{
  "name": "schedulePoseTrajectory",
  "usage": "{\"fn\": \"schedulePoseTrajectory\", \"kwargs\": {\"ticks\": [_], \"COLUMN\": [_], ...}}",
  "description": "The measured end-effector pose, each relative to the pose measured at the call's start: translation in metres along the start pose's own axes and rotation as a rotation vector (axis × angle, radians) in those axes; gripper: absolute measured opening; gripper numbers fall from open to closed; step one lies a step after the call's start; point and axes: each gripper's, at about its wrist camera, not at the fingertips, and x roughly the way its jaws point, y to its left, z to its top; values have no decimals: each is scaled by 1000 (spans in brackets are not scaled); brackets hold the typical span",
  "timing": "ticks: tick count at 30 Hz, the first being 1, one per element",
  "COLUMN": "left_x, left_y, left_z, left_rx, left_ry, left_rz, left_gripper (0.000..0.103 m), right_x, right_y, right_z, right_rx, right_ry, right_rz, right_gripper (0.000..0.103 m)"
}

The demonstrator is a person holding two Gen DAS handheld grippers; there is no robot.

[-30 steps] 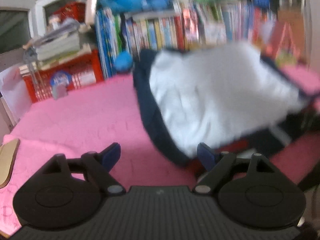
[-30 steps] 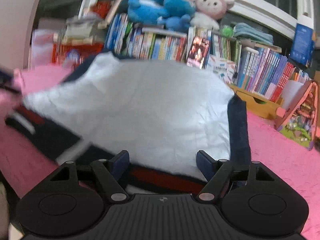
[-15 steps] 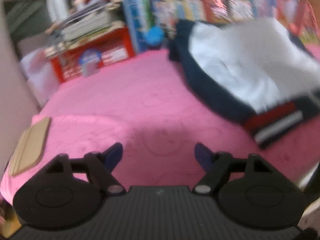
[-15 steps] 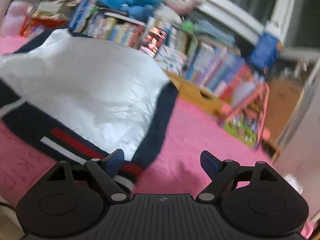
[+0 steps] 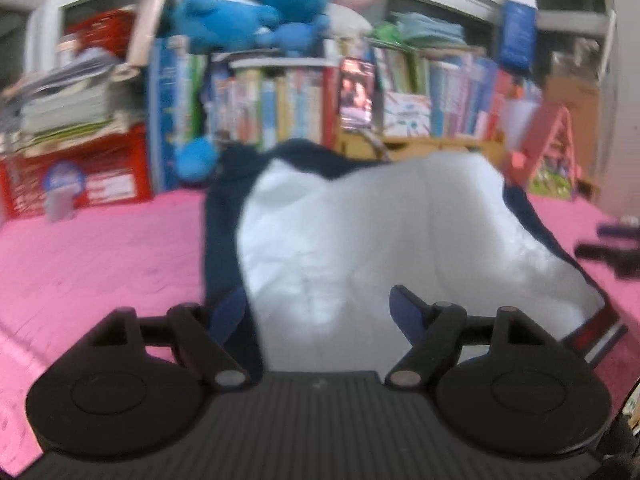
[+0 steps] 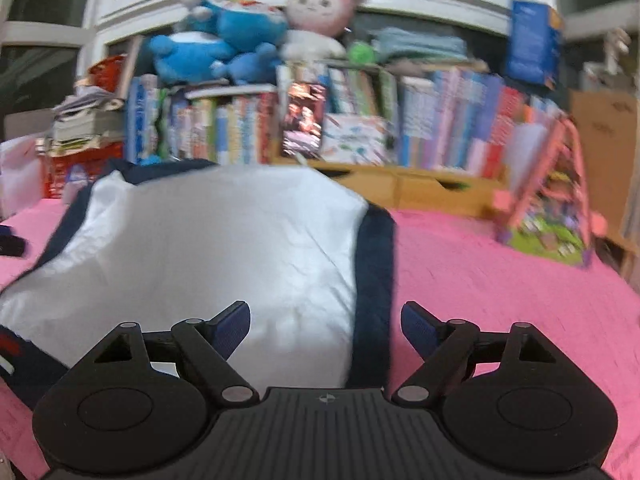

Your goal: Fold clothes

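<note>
So far I have the white-and-navy garment (image 5: 360, 240) lying part-folded on the pink bed (image 5: 100, 248), both the left tongs (image 5: 318, 312) and right tongs (image 6: 326, 324) released and empty above its near edge, with more folds left, I judge.

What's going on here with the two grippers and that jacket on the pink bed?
A person is folding clothes with a handheld gripper in each hand. A navy jacket, white lining up, lies on the pink cover before a crowded bookshelf. The left gripper and right gripper both hover open over its near edge. Neither grips it; the right one's jaws have just been opening.
</note>
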Motion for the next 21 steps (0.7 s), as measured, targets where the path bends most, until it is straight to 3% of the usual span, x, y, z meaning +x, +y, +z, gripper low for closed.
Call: {"fn": "schedulePoseTrajectory", "kwargs": {"ticks": [7, 10, 13, 17, 21], "left_x": [39, 37, 34, 30, 30], "left_y": [-10, 0, 2, 2, 1], "left_z": [-33, -39, -41, -41, -40], "left_rx": [94, 1, -16, -23, -21], "left_ry": [123, 132, 128, 121, 121], "left_rz": [49, 19, 22, 21, 15], "left_gripper": [83, 86, 87, 87, 88], "right_x": [52, 84, 124, 181, 205], "right_y": [22, 35, 58, 96, 116], "right_z": [74, 107, 127, 122, 77], "right_rx": [-98, -143, -164, -208, -305], "right_ry": [-78, -99, -81, 17, 154], "right_rz": [68, 93, 132, 141, 113], "right_gripper": [87, 87, 87, 87, 80]}}
